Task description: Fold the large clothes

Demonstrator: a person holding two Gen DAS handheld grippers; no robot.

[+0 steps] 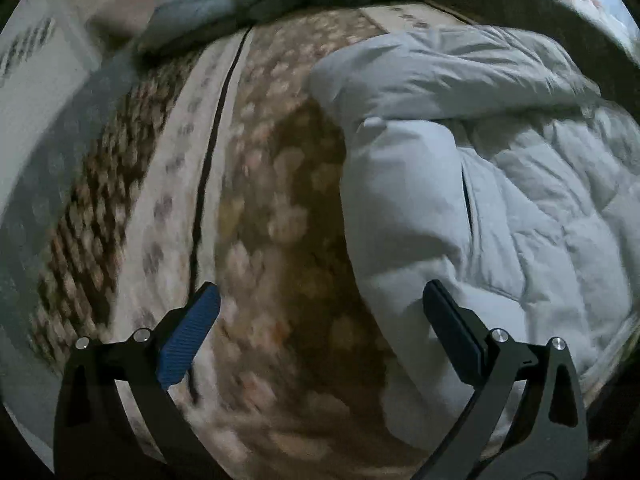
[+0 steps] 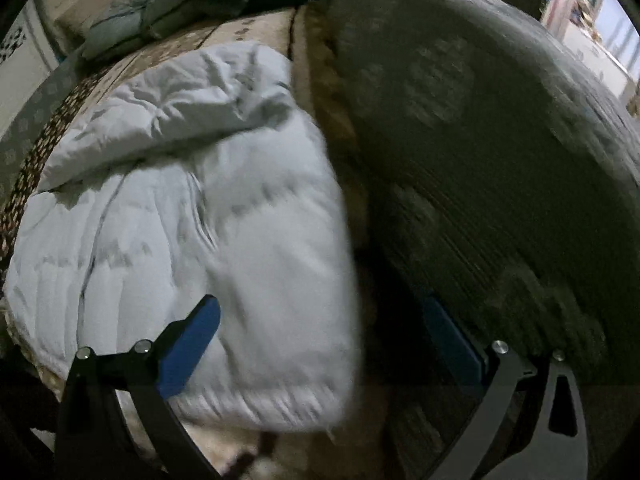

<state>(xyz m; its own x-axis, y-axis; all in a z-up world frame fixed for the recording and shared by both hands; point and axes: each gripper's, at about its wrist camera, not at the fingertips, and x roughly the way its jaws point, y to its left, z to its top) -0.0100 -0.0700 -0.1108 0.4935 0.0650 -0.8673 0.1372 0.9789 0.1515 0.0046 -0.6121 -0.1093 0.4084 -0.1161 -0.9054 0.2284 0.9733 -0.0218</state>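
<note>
Both hand-held grippers empty over the puffer jacket on the bed

I see the pale quilted puffer jacket (image 1: 480, 184) lying bundled on the patterned bed cover (image 1: 280, 200), away from the pillows (image 2: 132, 24) at the far edge. My left hand-held gripper (image 1: 320, 332) and right hand-held gripper (image 2: 320, 344) both gape wide, holding nothing. I judge it light, soft, puffy and slippery; I'd pinch a seamed hem edge.

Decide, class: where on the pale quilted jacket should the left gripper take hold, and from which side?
Probably the jacket's rounded left edge, approached from the bare patterned bedspread. That folded edge bulges up as a graspable ridge, and the left gripper, open, already straddles it. The middle lies flat and quilted, offering less to pinch.
</note>
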